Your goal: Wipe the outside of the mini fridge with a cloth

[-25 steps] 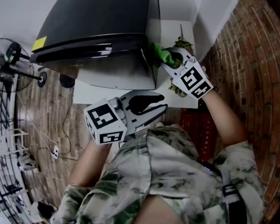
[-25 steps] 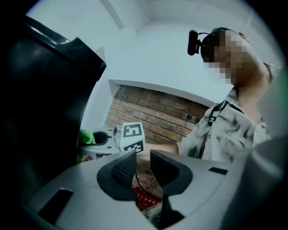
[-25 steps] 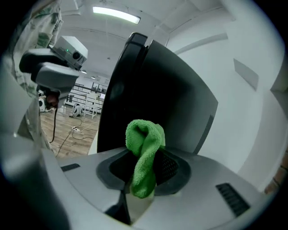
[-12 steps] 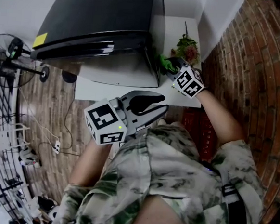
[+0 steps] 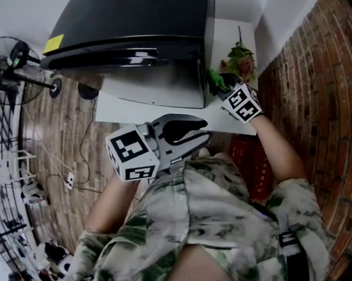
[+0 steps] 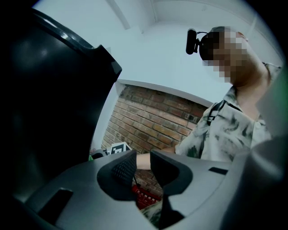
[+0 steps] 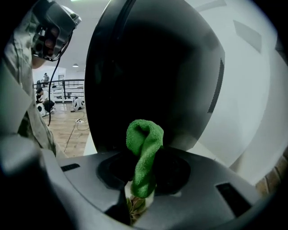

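The black mini fridge point(image 5: 136, 31) stands on a white table point(image 5: 114, 111), close to the brick wall point(image 5: 327, 70). A green cloth point(image 7: 144, 148) is pressed against its right side, pinched tight in the jaws of the right gripper point(image 5: 225, 87). A small plant point(image 5: 241, 56) sits just beside that gripper. The left gripper point(image 6: 143, 162) hangs by the person's chest, jaws a narrow gap apart, holding nothing.

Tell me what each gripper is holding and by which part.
The right gripper is shut on the green cloth, pinching its lower part; a folded loop sticks out beyond the jaws. The left gripper holds nothing, jaws apart.
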Demonstrator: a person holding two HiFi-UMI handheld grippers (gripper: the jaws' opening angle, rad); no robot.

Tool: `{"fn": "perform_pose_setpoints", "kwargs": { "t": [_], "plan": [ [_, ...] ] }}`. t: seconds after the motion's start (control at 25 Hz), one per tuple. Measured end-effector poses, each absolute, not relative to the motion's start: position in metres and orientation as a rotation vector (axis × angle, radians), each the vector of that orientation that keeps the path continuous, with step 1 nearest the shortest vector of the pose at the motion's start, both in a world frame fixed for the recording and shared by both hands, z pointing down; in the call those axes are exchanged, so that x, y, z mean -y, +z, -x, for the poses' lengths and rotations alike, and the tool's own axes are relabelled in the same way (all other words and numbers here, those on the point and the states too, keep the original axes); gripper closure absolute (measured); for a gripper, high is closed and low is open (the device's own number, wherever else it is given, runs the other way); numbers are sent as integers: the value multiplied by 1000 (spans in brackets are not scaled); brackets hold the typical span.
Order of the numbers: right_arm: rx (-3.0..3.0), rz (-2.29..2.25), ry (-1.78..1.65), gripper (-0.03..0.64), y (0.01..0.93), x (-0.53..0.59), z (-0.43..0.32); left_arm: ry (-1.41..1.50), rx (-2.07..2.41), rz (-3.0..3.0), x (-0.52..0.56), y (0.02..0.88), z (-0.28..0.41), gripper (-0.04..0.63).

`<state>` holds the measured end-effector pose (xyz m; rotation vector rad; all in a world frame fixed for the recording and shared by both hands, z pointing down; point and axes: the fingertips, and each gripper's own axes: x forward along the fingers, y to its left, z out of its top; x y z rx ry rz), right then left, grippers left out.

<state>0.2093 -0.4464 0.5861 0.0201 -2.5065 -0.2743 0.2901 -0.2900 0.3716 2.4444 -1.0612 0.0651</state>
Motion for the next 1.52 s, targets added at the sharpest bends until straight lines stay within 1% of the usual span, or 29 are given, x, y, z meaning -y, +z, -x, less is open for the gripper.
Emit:
{"fn": "perform_pose_setpoints", "kwargs": {
  "t": [0.48,0.68,0.88,1.12,1.32,1.52],
  "plan": [
    [2549,-408,-253,502,478,443,-238,30,953,-2523,243,372,-230,505],
    [2530,-617,-262,502,424,408,-251,82,879,-2586,207,369,-188,505],
    [2540,-774,-261,501,382,329,-242,71,782,-2615,154,375,-148,505],
    [2580,-884,-229,501,367,240,-207,154,644,-2631,96,393,-119,505],
    [2597,-858,-189,501,379,175,-194,169,606,-2617,59,405,-122,505],
    [2626,-806,-201,500,379,154,-189,196,644,-2594,43,401,-130,505]
  ]
}}
